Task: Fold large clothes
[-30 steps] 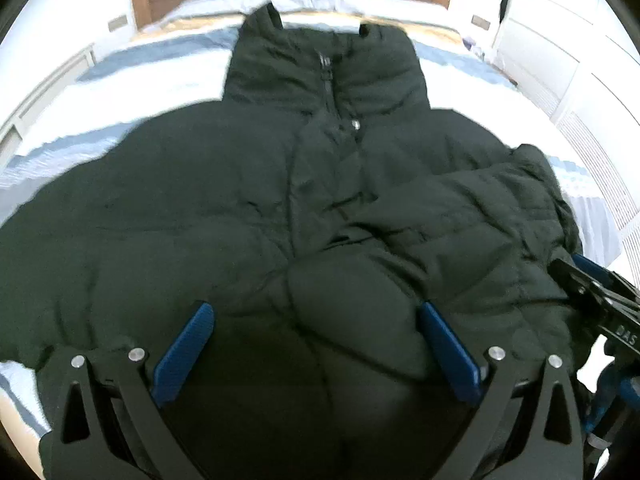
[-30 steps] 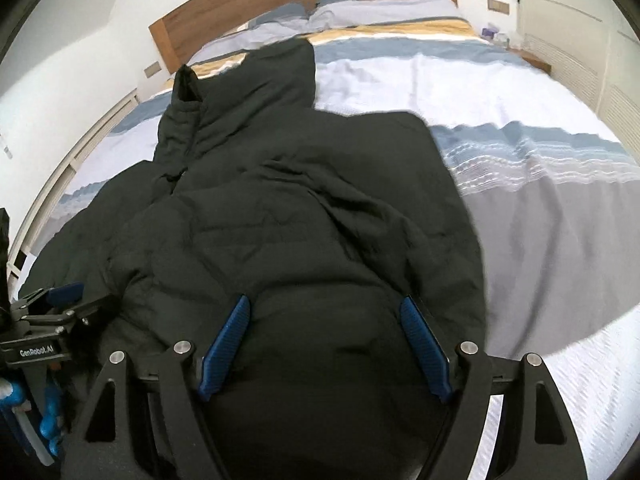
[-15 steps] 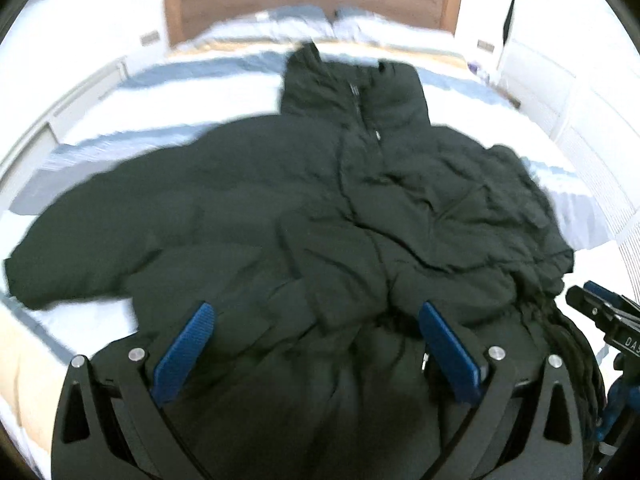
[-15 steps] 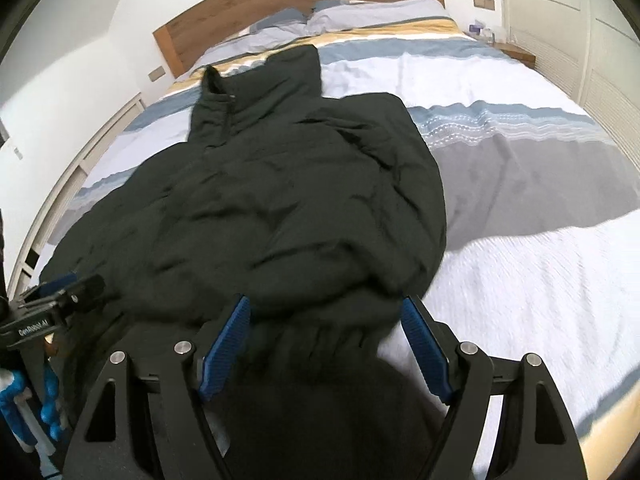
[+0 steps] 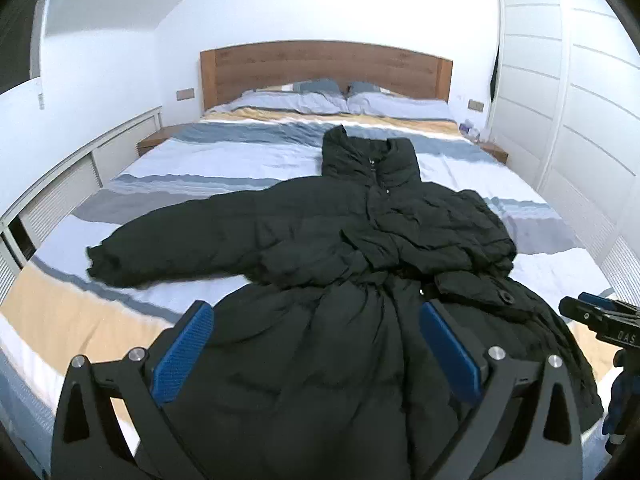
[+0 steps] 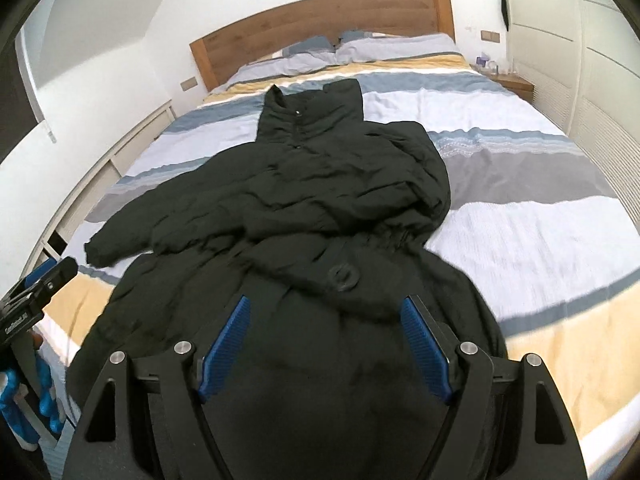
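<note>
A black puffer jacket (image 5: 360,240) (image 6: 320,184) lies face up on the bed, collar toward the headboard. One sleeve (image 5: 168,248) stretches out to the left; the other is folded across the chest. My left gripper (image 5: 315,308) hovers open over the jacket's lower part, its blue pads (image 5: 184,344) wide apart and pressing on nothing. My right gripper (image 6: 326,302) is open too, above the hem near a round buckle (image 6: 342,274). Each gripper shows at the edge of the other's view: the right gripper (image 5: 600,320) and the left gripper (image 6: 40,284).
The bed (image 6: 540,208) has a striped blue, grey, white and tan cover, two pillows (image 5: 344,100) and a wooden headboard (image 5: 324,68). White wardrobe doors (image 5: 580,120) run along the right, a low white cabinet (image 5: 80,172) along the left, with nightstands at both sides.
Both grippers have drawn back and up from the jacket toward the foot of the bed, so the whole jacket and much more of the bed now show. Their jaws stayed wide.
</note>
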Motion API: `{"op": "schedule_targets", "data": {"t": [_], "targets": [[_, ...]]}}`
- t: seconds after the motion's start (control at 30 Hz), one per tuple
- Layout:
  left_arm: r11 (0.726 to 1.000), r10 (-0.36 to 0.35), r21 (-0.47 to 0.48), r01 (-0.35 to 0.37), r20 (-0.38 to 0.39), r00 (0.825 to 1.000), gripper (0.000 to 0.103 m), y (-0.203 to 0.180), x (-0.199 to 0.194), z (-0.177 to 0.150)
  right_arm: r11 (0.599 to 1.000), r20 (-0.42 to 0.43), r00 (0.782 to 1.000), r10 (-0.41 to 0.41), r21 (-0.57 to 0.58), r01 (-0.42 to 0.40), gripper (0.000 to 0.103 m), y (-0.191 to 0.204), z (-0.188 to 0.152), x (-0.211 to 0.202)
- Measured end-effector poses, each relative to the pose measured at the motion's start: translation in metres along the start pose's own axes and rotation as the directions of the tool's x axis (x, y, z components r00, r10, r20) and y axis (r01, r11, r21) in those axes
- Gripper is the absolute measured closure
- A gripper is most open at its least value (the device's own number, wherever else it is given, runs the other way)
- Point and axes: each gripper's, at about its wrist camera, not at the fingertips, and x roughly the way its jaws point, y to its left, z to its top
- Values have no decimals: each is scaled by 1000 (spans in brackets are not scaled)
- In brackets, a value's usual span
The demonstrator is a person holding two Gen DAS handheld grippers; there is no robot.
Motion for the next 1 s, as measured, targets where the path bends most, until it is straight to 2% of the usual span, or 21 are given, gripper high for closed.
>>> {"op": "schedule_targets", "data": {"t": [0.27, 0.53, 0.73, 1.0], "targets": [[998, 57, -40, -52, 117, 992, 0, 37, -78, -26, 1000, 55, 998, -8, 16, 7, 26, 24, -28, -55], [994, 78, -84, -64, 177, 981, 0, 56, -124, -43, 1000, 113, 994, -6, 0, 6, 26, 48, -45, -97], [992, 85, -109, -65, 188, 979, 0, 61, -131, -46, 999, 146, 989, 1, -44, 5, 25, 60, -52, -112], [989, 92, -127, -70, 175, 980, 0, 69, -110, -39, 997, 158, 987, 13, -83, 0, 25, 68, -50, -99]]}}
